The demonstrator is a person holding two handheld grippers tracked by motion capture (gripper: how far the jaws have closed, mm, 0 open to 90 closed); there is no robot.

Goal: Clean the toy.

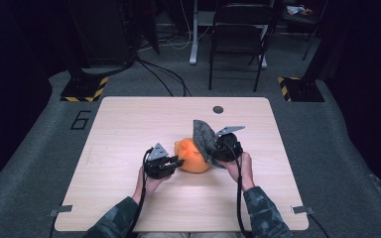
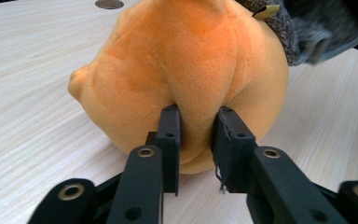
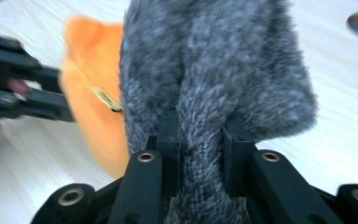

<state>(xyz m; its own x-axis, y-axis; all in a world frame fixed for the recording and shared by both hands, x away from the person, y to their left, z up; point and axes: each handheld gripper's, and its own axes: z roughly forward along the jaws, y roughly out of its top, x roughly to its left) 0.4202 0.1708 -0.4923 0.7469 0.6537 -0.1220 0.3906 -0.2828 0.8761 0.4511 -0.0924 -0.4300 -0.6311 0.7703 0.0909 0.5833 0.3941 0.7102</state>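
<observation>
An orange plush toy [image 1: 192,157] lies near the middle of the wooden table [image 1: 129,124]. My left gripper [image 1: 178,161] comes at it from the left and is shut on it; in the left gripper view a fold of the orange plush toy [image 2: 186,60] is pinched between the jaws of my left gripper [image 2: 196,135]. A grey fuzzy cloth [image 1: 203,136] stands up at the toy's right side. My right gripper [image 1: 213,148] is shut on it. In the right gripper view the grey fuzzy cloth [image 3: 214,60] bulges around the jaws of my right gripper [image 3: 200,135], with the orange toy [image 3: 91,74] behind it.
A round cable hole [image 1: 218,109] sits near the table's far edge. Beyond the table stand a folding chair [image 1: 238,34] and two stand bases with yellow-black stripes [image 1: 84,89]. A small tan label [image 2: 265,11] shows where the cloth meets the toy.
</observation>
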